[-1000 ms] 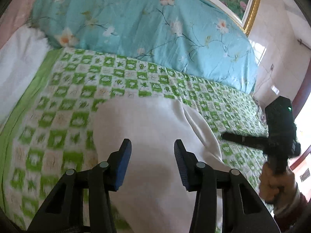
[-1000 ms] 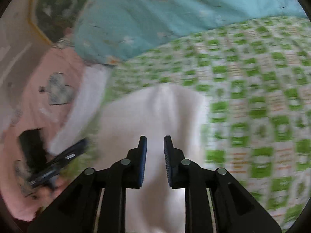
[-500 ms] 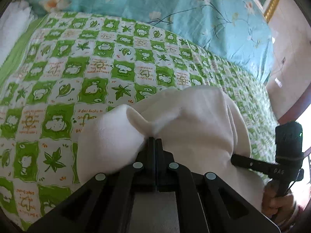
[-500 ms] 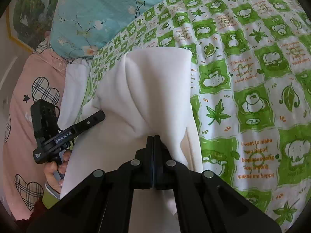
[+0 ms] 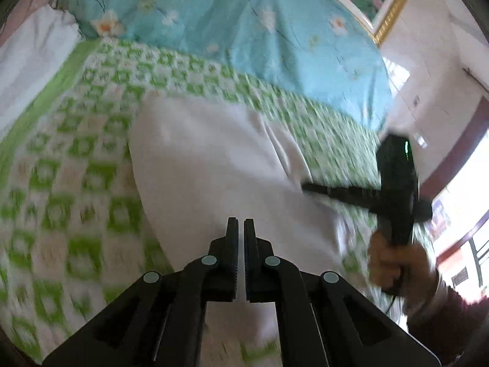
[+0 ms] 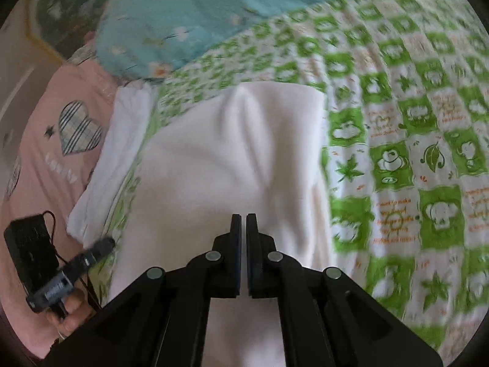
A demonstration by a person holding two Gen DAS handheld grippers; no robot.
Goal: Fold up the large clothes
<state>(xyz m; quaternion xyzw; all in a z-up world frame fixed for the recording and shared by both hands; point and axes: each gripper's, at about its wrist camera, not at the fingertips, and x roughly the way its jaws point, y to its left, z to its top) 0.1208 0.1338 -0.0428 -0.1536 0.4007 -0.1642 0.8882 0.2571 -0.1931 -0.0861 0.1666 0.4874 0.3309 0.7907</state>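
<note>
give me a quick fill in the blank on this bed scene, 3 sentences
1. The white garment lies on a bedspread checked in white and ____.
2. The big quilt beyond the garment is light ____ with flowers.
3. In the right wrist view, the pink fabric left of the garment bears a plaid ____ shape.

Missing words: green; blue; heart

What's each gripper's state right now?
Left gripper: nearly shut, only a slit, nothing pinched, over the white fleece garment.
Right gripper: nearly shut too, nothing pinched.
</note>
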